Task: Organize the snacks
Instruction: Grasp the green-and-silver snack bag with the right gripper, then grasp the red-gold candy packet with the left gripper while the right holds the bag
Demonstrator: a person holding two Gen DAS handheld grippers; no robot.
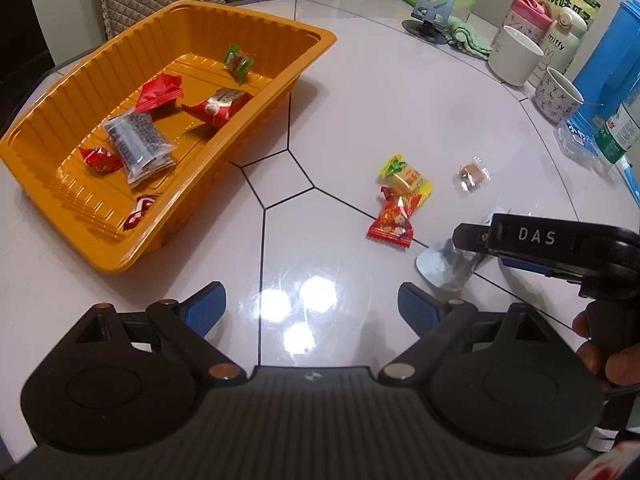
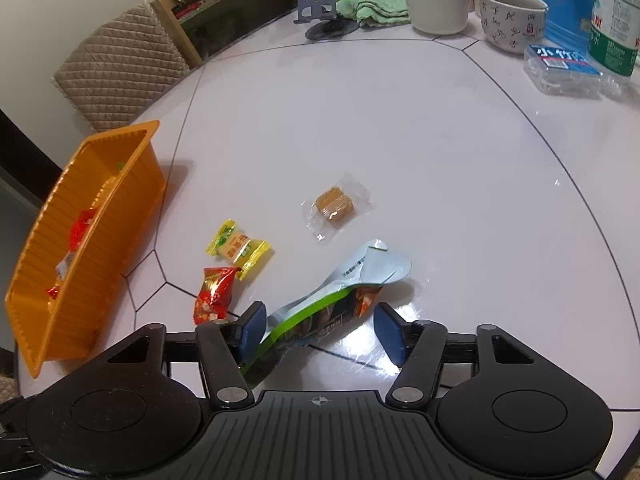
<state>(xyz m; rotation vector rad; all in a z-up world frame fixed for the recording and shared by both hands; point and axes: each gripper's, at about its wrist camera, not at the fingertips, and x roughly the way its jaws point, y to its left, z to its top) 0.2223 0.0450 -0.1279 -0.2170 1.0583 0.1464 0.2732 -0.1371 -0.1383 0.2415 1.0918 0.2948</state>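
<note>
Gleaming white table [image 1: 360, 120], black seams

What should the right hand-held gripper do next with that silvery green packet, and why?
Probably close fully: the right hand-held gripper straddles the packet on the table, but its right pad isn't touching. Then carry it to the orange tray.

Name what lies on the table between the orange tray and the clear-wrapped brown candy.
Two sweets: a yellow candy and a red candy, seen in both views between the orange tray and the clear-wrapped brown candy.
</note>
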